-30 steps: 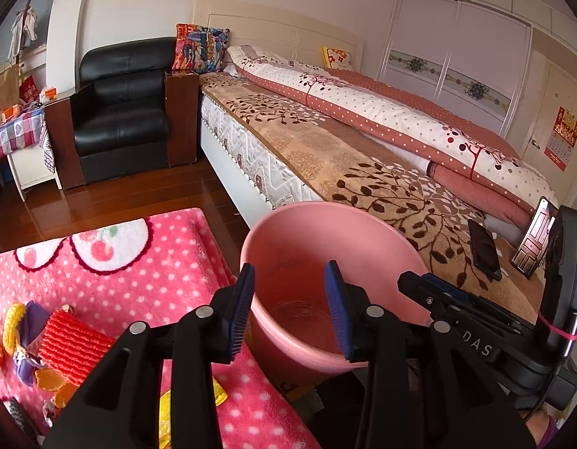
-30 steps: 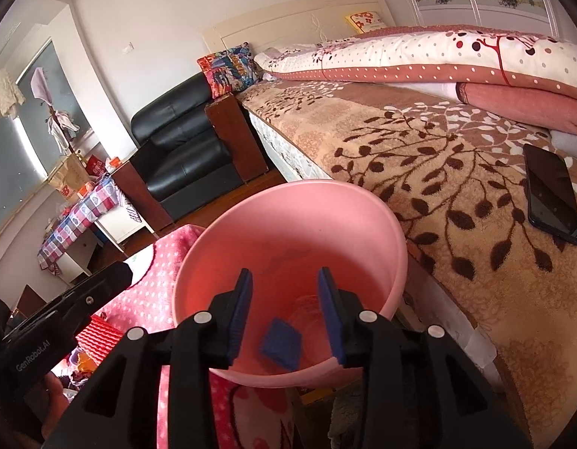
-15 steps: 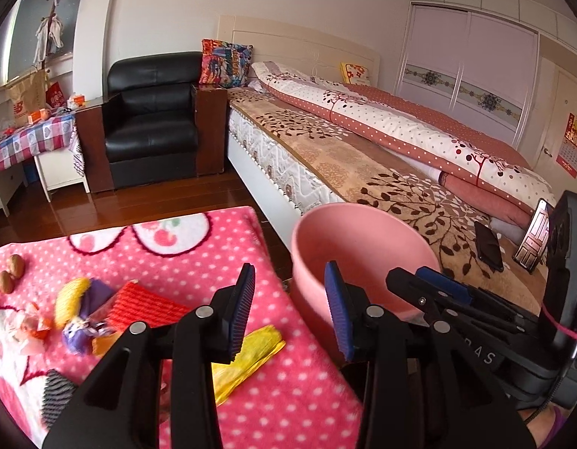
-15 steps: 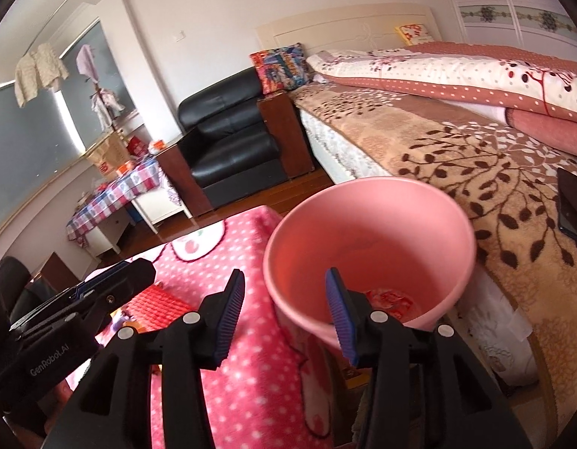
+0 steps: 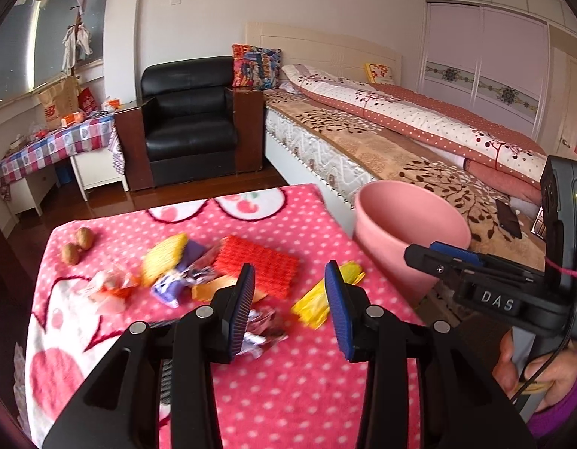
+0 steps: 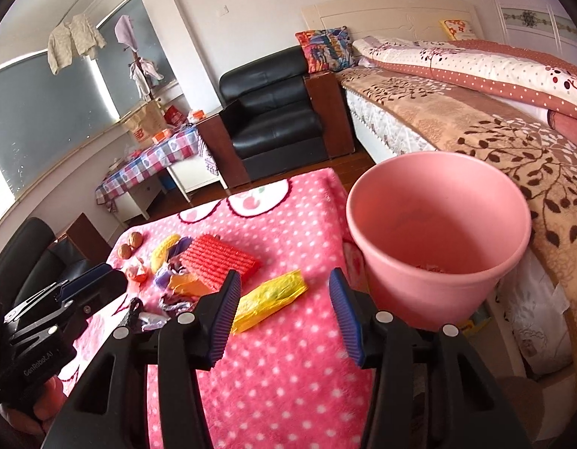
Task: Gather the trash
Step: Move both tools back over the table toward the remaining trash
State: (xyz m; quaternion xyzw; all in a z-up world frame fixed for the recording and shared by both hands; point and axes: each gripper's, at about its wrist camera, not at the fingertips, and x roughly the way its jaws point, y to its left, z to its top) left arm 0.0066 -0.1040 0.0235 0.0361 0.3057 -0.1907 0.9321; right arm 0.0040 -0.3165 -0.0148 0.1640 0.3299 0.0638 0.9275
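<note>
Jaws of both the left gripper (image 5: 290,308) and right gripper (image 6: 281,312) stand apart and empty, the right's having just been opening; wrappers (image 6: 268,299) litter the pink blanket (image 6: 288,381); the pink bin (image 6: 438,239) stands beside it, against the bed (image 6: 457,119).

Wrappers (image 6: 198,273) clustered on table (image 6: 288,374) mid-frame, walnuts (image 6: 130,246) at their upper left. Bin (image 6: 438,239) right of table, bed (image 6: 494,131) behind it. Armchair (image 6: 273,119) top centre.
</note>
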